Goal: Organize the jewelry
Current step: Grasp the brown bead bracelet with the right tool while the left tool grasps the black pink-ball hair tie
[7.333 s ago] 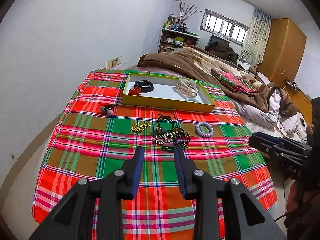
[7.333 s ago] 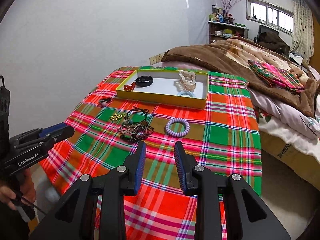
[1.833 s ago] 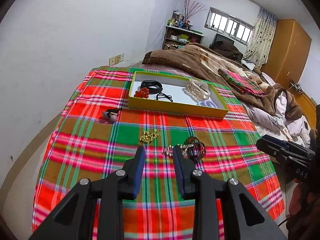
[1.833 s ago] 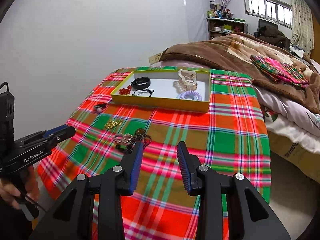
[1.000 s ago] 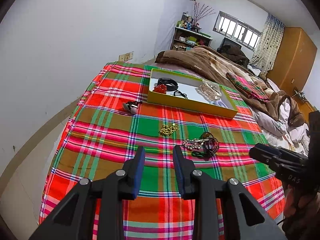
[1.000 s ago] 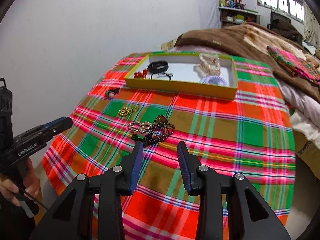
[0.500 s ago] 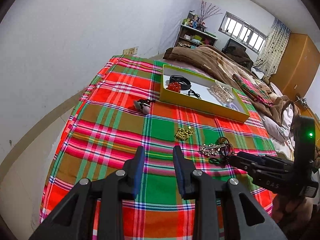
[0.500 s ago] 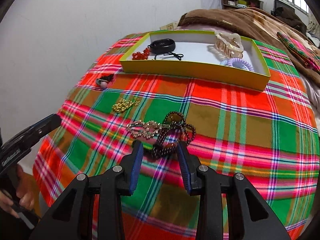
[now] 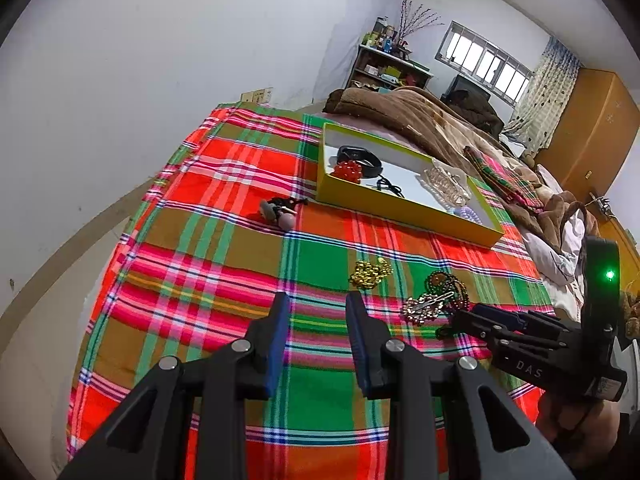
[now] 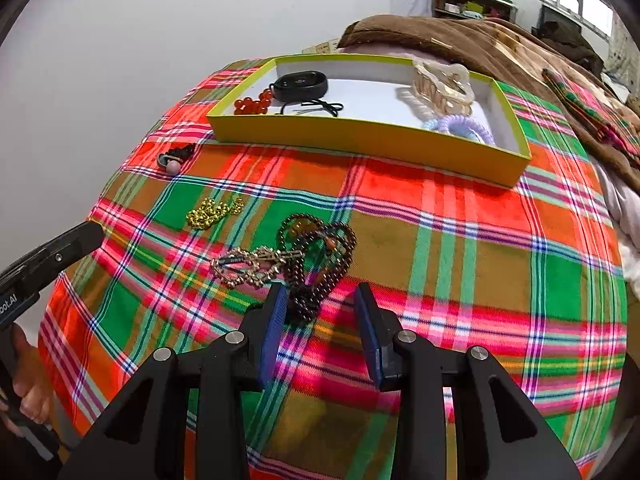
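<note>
- On a plaid-covered surface (image 10: 460, 240) beside a bed, a yellow-rimmed tray (image 10: 360, 140) serves as the landmark: it holds a black band (image 10: 300, 84), red beads (image 10: 252, 105), a thin black hair tie (image 10: 320, 108), a clear claw clip (image 10: 440, 84) and a lilac coil hair tie (image 10: 464, 126).
- Just in front of the tray, toward its left corner, a small dark hair tie with a pink bead (image 10: 174, 160) lies on the cloth.
- Further in front of the tray, a heap of gold beads (image 10: 210, 211) rests apart from a tangle made of a dark beaded bracelet (image 10: 320, 256) and a pale rhinestone chain (image 10: 252, 266), the two touching.
- The right gripper (image 10: 320, 312) hangs low at the near end of that tangle, its blue-padded fingers (image 10: 274, 328) spread; the bracelet's lower loop lies between them, close to the left finger. Whether pad and beads touch cannot be told.
- The left gripper (image 9: 316, 320) hovers over bare cloth, in front of the tray and to the left of the gold beads, its fingers (image 9: 276, 336) spread and holding nothing.
- In the left wrist view, the right gripper (image 9: 520, 340) reaches in from the right, its tip at the edge of the tangle (image 9: 436, 300).
</note>
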A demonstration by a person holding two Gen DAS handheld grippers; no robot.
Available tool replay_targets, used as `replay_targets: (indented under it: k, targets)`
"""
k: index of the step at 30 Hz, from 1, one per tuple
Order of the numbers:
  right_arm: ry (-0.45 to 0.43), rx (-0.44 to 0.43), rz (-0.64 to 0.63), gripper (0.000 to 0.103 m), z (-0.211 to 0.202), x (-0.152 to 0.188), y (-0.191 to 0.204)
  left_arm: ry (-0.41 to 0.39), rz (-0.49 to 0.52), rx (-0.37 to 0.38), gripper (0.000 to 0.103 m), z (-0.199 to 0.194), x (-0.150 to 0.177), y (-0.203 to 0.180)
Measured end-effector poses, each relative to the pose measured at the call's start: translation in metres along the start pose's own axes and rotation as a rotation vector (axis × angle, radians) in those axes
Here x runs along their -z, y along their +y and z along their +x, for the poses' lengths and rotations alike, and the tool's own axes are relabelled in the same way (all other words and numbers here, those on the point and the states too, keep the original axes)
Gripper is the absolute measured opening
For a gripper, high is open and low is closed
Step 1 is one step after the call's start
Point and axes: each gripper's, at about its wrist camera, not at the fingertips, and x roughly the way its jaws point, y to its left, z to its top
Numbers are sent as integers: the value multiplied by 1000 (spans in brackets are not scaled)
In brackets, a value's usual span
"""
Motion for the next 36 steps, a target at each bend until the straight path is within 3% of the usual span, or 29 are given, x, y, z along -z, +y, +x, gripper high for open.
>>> replay_targets:
  k: [5, 9, 13, 21, 31, 36]
  targets:
    - [3, -10, -31, 36, 6, -4, 5, -2, 18, 17, 30, 1, -2, -6]
    - [-14, -2, -26, 17, 6, -3, 0, -3, 17, 12, 30, 4, -6, -6]
    - [-26, -6, -21, 16, 3, -2, -4, 3, 13, -2, 31, 10, -10, -2]
    - [-80, -20, 15, 15, -14, -3, -21, 10, -18, -31, 44, 34, -28, 8]
    - [-128, -52, 53, 15, -31, -6, -41, 50, -58, -96, 45, 85, -53, 23]
    - [-136, -72, 57, 15, -31, -9, -43, 32, -29, -110, 45, 93, -56, 18]
